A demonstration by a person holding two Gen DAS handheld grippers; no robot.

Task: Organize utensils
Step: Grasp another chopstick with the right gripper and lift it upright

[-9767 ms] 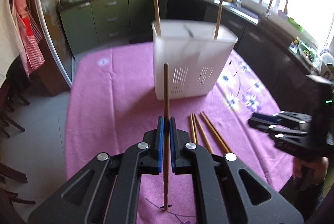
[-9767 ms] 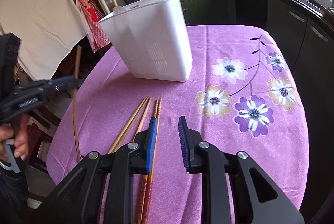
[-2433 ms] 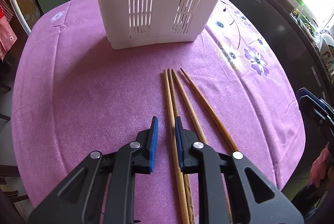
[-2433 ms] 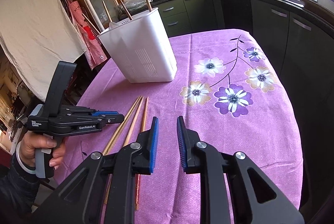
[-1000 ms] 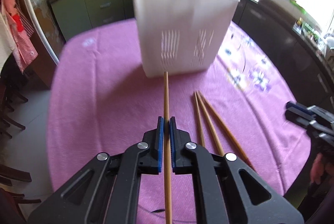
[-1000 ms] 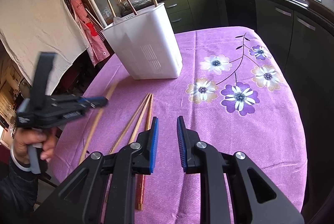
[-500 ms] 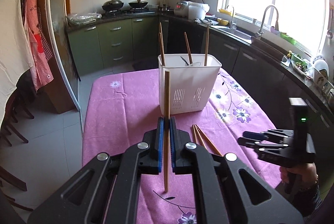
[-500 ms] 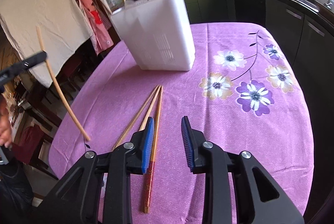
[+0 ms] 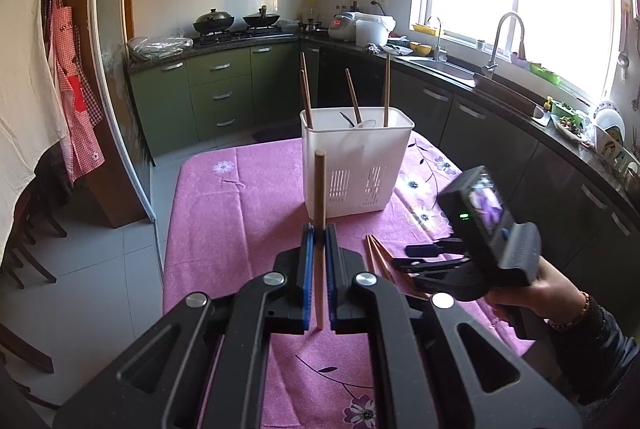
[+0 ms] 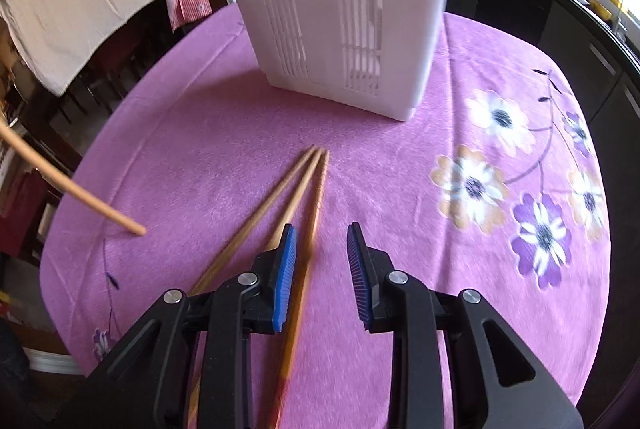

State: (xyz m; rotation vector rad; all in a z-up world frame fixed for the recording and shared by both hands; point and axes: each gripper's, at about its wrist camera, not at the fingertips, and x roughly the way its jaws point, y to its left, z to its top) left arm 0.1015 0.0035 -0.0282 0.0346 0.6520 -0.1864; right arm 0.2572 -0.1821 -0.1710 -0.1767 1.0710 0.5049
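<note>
Aloft, left tool [image 9: 316, 243] clamps a chopstick [image 9: 319, 197] — right tool [image 10: 320, 253] gapes wide.

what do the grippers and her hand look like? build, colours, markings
Both grippers, left and right, are black plastic with triangular cut-outs, silver pivot screws and ribbed blue jaw pads. The right one's body carries a small screen and a green LED. The right hand is bare, with a bead bracelet and dark sleeve.

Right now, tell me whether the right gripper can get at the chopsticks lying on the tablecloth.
Probably yes: the right gripper is open just above the loose chopsticks, with nothing between them.
</note>
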